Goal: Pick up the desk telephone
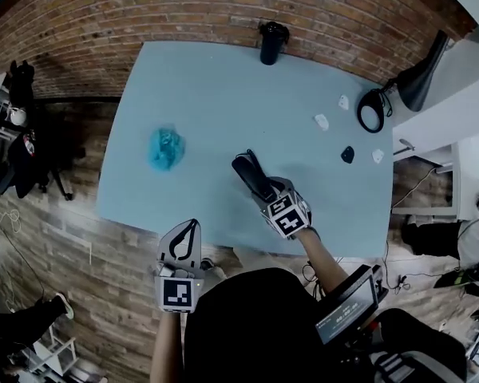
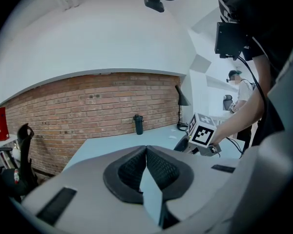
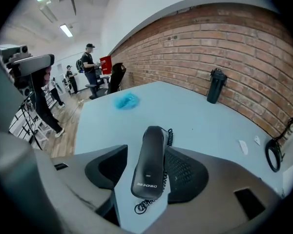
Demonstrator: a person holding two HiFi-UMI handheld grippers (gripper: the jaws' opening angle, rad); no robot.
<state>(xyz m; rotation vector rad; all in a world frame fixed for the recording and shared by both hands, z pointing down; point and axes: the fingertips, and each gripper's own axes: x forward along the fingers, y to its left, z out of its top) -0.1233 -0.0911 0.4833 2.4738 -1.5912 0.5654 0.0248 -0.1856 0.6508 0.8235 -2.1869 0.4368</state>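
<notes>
Fingers (image 3: 185,172) of right gripper (image 3: 146,150): spread, one each side of telephone handset (image 3: 150,162), gap showing on at least one side, so no pinch yet. Fingers (image 2: 161,167) of left gripper (image 2: 146,147): pressed together, nothing between, parked at near edge of worktop (image 1: 223,86). Looks like a spare hand held clear of the reach.

Worktop: pale blue, backed against brick wall, mostly bare.
Desk lamp (image 1: 419,78): far right corner, black ring (image 1: 372,110) at its foot.
Dark bottle (image 1: 272,42): upright at far edge by the wall.
Blue crumpled wad (image 1: 166,150): left of centre.
None of these near the handset, so nothing blocking the approach.

Handset: lying on worktop, right of centre toward near edge, long axis roughly in line with right gripper. Hence the gripper tilted down over it, taking it across the narrow width. No base unit in view.
Coiled cord (image 3: 142,206): loose beside and under handset; could drag or snag on lift.
White scraps (image 1: 322,121) and small dark piece (image 1: 347,154): off to the right, not in play.

Reads as pre-grasp. Next: close on handset mid-body, then lift.
</notes>
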